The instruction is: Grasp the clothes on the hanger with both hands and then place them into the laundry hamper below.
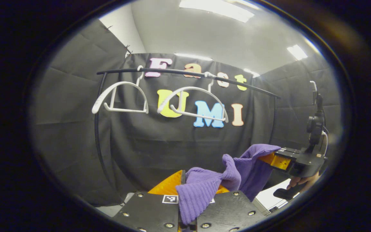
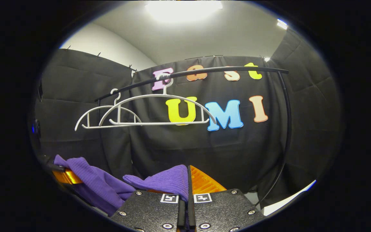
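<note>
Two tools are clamped on one purple cloth [image 1: 201,188], which is stretched between them below the rail [image 1: 185,72]. Left tool [image 1: 185,180]: orange fingers closed, cloth pinched between them and draped over the body. Right tool [image 2: 187,180]: fingers likewise pressed together, a fold of cloth [image 2: 163,180] caught on its left side. From the left gripper view, the right tool is seen far right with the other end of the cloth at its tip (a hand is visible beneath it). Both hangers [image 1: 121,96] [image 1: 193,103] hang bare, so the cloth is judged free of them. Hamper not sighted. For the step in hand, both grips should be kept firm, the tools lowered together and level, and release held until the cloth is well over the hamper.
</note>
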Tool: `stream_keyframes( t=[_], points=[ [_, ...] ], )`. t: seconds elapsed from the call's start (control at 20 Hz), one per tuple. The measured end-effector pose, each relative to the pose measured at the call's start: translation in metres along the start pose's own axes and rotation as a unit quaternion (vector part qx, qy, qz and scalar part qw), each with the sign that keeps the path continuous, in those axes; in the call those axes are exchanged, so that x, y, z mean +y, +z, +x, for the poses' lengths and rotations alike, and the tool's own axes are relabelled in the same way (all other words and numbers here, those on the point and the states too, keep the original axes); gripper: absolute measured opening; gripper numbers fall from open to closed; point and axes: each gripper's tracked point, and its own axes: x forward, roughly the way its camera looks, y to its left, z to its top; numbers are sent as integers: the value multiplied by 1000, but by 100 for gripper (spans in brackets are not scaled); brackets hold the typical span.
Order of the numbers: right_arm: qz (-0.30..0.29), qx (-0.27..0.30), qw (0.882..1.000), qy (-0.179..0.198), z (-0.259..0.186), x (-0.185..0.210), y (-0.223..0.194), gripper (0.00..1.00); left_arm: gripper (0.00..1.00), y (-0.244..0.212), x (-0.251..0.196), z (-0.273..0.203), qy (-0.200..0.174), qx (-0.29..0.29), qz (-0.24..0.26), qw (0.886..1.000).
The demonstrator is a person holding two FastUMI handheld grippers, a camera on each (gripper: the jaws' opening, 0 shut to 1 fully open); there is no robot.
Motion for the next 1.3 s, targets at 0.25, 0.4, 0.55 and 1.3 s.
stream_keyframes(
  t=[0.25,0.4,0.55,1.3],
  points=[
    [2,66,998,3,-19,9,-57,3,0,-51,-5,0,0,36,-18,999],
    [11,106,994,-3,-26,7,-95,5,0,-90,-1,6,9,63,-28,998],
    [0,134,991,-9,-34,4,-130,5,0,-127,3,8,22,97,-36,994],
    [-51,337,940,1,-66,-4,-310,6,0,-307,21,-7,70,282,17,957]
  ],
)
